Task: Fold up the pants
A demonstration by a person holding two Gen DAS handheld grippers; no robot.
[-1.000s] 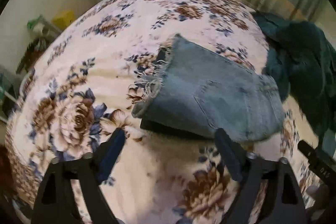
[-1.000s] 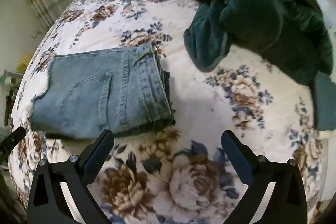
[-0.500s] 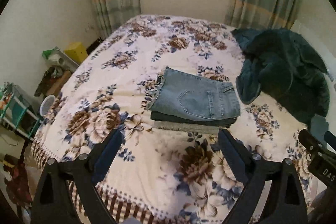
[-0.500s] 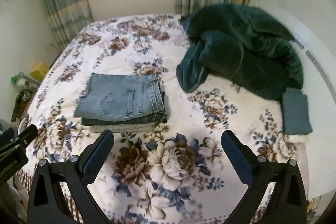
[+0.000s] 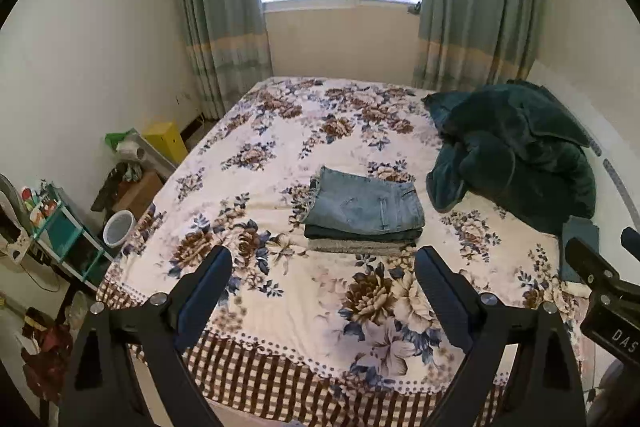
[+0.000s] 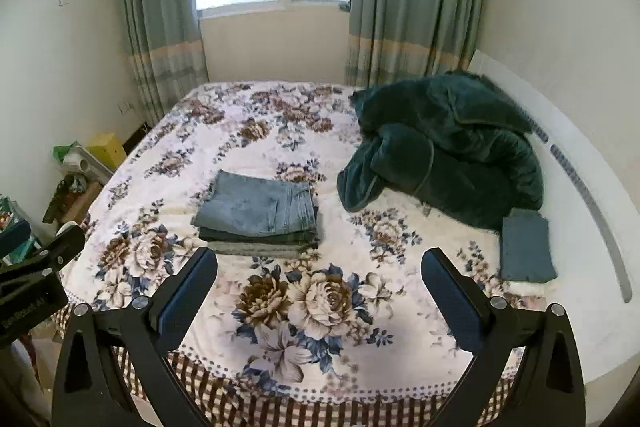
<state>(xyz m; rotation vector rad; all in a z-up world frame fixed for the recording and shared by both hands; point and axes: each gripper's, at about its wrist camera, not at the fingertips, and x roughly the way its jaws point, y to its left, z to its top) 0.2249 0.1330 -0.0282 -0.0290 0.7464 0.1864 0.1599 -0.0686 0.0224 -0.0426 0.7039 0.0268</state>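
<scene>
Folded jeans (image 5: 366,205) top a small clothes stack mid-bed (image 5: 256,291), at 12 o'clock beyond left gripper (image 5: 322,293), well apart. From right gripper (image 6: 318,291), stack sits at 11 o'clock. Both claws wide, holding nothing. Green blanket (image 6: 444,151) at 1 o'clock.

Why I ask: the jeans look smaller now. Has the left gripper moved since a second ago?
Yes. The left gripper has pulled back and up from the folded jeans; against the floral bedspread, the bed's whole foot edge now shows.
</scene>
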